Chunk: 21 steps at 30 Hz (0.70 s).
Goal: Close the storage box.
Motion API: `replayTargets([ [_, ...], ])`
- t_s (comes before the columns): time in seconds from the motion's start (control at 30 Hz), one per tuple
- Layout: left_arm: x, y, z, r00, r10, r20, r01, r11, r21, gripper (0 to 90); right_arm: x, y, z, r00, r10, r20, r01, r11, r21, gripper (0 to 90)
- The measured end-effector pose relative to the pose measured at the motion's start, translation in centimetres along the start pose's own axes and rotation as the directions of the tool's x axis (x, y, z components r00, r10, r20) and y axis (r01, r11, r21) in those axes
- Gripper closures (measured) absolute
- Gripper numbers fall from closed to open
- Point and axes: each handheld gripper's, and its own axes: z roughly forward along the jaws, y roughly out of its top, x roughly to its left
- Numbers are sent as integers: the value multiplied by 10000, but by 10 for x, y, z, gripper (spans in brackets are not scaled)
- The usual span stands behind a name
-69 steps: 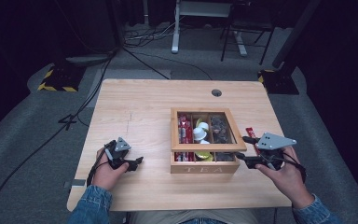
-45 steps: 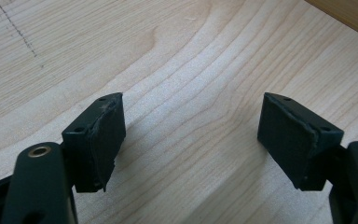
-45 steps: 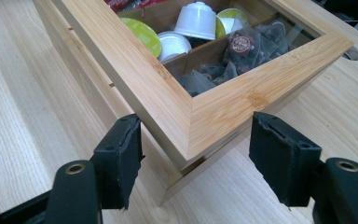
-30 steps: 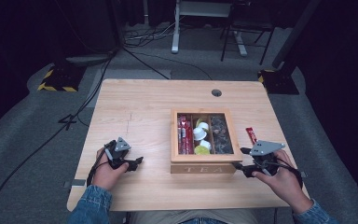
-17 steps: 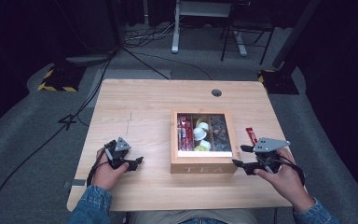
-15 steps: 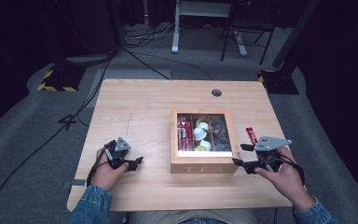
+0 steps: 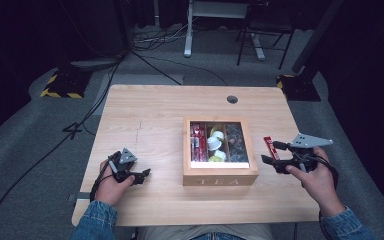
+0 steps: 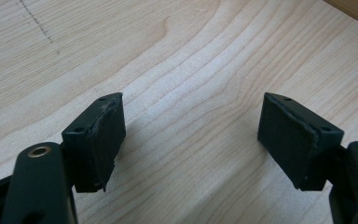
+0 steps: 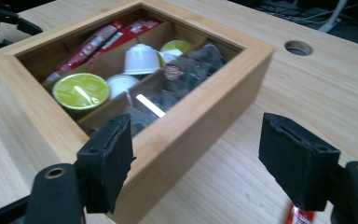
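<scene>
On the table (image 7: pixel 150 120), wooden box (image 7: pixel 220 176) lettered "TEA", both grippers' jaws apart.

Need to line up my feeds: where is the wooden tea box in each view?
High view: the tea box sits right of centre on the table, between the two grippers.
Left gripper view: just a box corner at the top right edge.
Right gripper view: fills the upper left, past the left jaw.
Shared landmark: the table's round cable hole.
</scene>
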Motion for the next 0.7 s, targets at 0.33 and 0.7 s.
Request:
replayTargets([
  [0.33, 1, -1, 0, 10000, -8, -22, 8, 10000, -25, 236, -29, -15, -19, 9987, 284, 429, -306, 9981, 529, 203],
  [0.7, 1, -1, 0, 10000, -30, 46, 30, 10000, -7, 232, -52, -49, -33, 9877, 913, 1273, -997, 9931, 610, 189],
])
